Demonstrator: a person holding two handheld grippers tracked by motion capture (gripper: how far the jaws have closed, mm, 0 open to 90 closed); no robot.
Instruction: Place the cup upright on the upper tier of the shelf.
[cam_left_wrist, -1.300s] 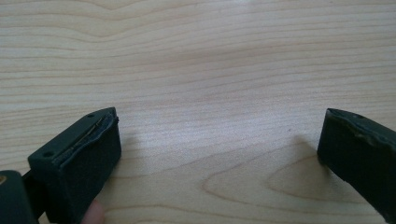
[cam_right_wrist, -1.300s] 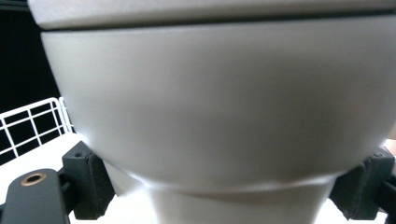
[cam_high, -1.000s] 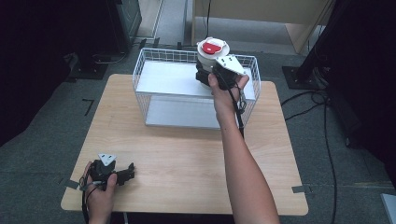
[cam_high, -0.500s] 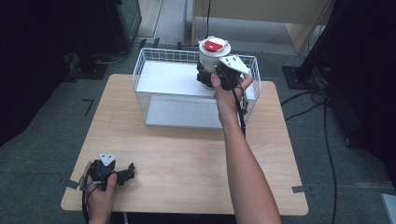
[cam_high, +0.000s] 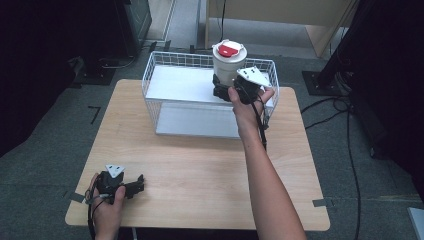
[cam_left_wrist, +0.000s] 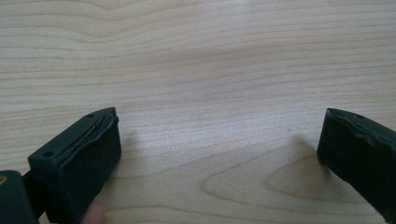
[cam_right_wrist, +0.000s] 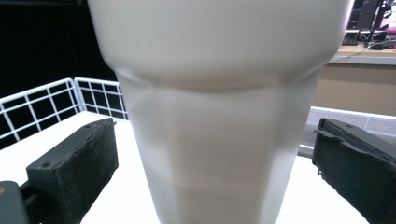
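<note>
1. I see my right gripper (cam_high: 223, 91) in the upper middle of the high view, reached over the far right part of a white wire basket (cam_high: 165, 67).
2. Between its jaws stands a white cup (cam_high: 229, 61) with a white lid and a red patch on top.
3. The cup is upright: its long axis runs straight up and down, the lid faces the ceiling and the narrower base points down to the basket's white floor.
4. In the right gripper view the cup (cam_right_wrist: 219, 112) takes the middle of the frame, wide at the top and tapering toward the bottom edge.
5. There the jaws of my right gripper (cam_right_wrist: 212, 163) stand apart, one at lower left and one at lower right, and I see a gap between each pad and the cup's wall, so they bracket the cup without clamping it.
6. I cannot tell whether the cup's base touches the basket floor, because the bottom edge of the frame cuts it off.
7. My left gripper (cam_high: 134, 186) lies in the lower left of the high view, on the near left part of the wooden table (cam_high: 200, 165), well apart from the basket.
8. In the left gripper view its jaws (cam_left_wrist: 217, 154) are spread wide over bare wood grain, holding nothing.
</note>
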